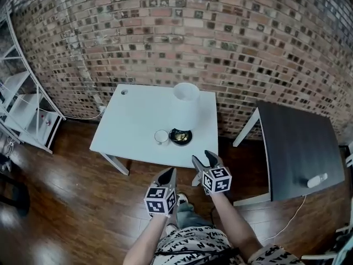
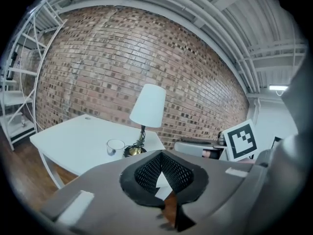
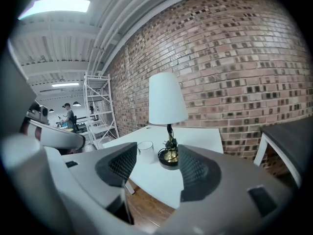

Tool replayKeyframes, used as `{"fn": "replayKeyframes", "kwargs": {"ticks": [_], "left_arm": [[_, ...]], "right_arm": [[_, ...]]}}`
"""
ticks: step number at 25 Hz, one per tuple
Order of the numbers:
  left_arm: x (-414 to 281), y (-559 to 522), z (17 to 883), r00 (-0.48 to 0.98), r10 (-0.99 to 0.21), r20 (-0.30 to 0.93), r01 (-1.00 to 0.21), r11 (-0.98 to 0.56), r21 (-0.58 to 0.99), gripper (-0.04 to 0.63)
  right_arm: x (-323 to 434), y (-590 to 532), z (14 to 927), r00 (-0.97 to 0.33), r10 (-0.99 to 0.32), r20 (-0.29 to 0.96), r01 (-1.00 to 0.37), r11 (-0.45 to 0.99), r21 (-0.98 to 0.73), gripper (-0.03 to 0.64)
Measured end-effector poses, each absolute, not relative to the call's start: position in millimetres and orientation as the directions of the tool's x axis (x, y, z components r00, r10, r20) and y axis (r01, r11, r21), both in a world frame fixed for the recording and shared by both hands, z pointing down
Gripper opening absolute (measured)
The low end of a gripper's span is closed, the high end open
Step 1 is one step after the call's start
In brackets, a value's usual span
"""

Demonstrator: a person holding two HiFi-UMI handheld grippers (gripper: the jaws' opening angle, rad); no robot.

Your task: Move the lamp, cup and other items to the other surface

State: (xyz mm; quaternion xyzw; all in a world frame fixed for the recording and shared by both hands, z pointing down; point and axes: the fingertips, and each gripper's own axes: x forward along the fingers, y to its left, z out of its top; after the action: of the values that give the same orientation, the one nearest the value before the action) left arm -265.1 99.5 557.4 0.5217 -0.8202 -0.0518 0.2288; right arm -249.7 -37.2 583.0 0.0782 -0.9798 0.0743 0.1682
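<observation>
left gripper [image 1: 171, 171] jaws clenched, empty; right gripper [image 1: 202, 158] jaws half apart, empty, near the white table [image 1: 132, 120] front edge.

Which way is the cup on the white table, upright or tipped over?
Upright. The cup stands on its base on the white table, rim upward, beside the lamp.

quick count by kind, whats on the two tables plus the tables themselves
tables: 2, the white table and the dark table
lamps: 1, the lamp on the white table
cups: 1, the glass cup beside the lamp
other: 1, a small white object on the dark table
total: 5
</observation>
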Motion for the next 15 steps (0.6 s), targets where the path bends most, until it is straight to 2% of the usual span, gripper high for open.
{"fn": "replayKeyframes", "kwargs": {"ticks": [7,9,15], "left_arm": [[-312.5,61.1,573.3,-0.344,-0.869,0.355,-0.836,0.456,0.305,0.003],[-324.2,51.9,579.7,-0.342,-0.864,0.371,-0.836,0.459,0.300,0.003],[-351.2,30.1,605.1,-0.338,-0.848,0.407,-0.836,0.470,0.284,0.003]], "right_arm": [[-342.5,-75.4,623.3,-0.925,-0.085,0.370,-0.143,0.980,-0.134,0.265],[-367.3,-81.4,632.0,-0.930,-0.068,0.361,-0.121,0.985,-0.126,0.253],[-423.7,-94.9,647.9,-0.954,-0.032,0.298,-0.063,0.994,-0.094,0.272]]}}
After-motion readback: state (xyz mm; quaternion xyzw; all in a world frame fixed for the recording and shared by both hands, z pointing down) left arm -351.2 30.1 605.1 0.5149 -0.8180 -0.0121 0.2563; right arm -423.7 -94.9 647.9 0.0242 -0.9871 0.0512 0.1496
